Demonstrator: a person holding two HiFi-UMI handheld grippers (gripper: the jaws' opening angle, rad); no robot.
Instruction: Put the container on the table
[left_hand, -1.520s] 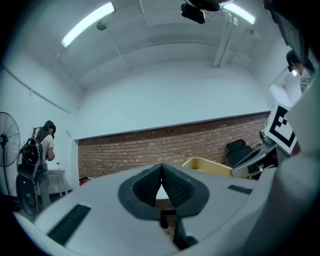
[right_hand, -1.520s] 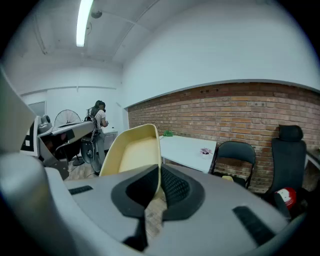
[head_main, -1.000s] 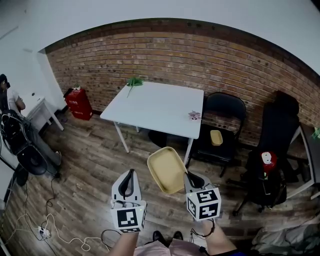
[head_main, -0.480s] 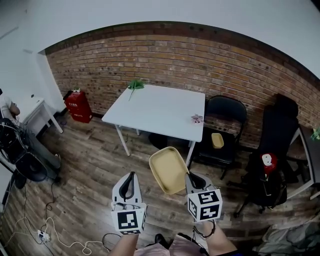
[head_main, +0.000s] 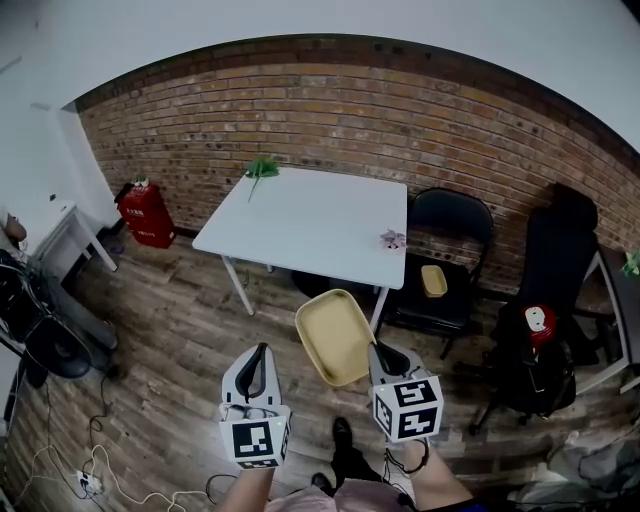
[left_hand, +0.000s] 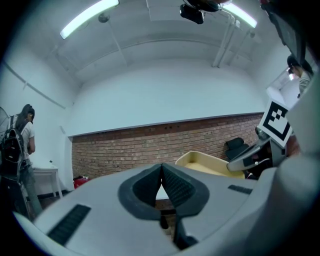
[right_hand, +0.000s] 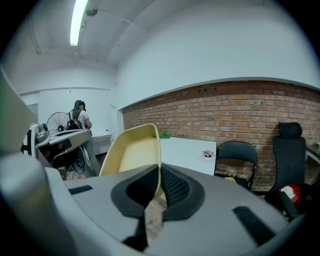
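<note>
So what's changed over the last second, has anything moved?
Both grippers have been carried toward the white table: it looks a little nearer, and a shoe has stepped into view. Nothing was grabbed or let go. The right gripper stays shut on the rim of the yellow container; the left gripper stays shut and empty.

From the head, looking forward and steeply down, well above the white table at 12 o'clock. From the left gripper, level along its jaws and close behind them, facing the brick wall. From the right gripper, tilted slightly down, toward that table. Shared across all three: wall and yellow container.
</note>
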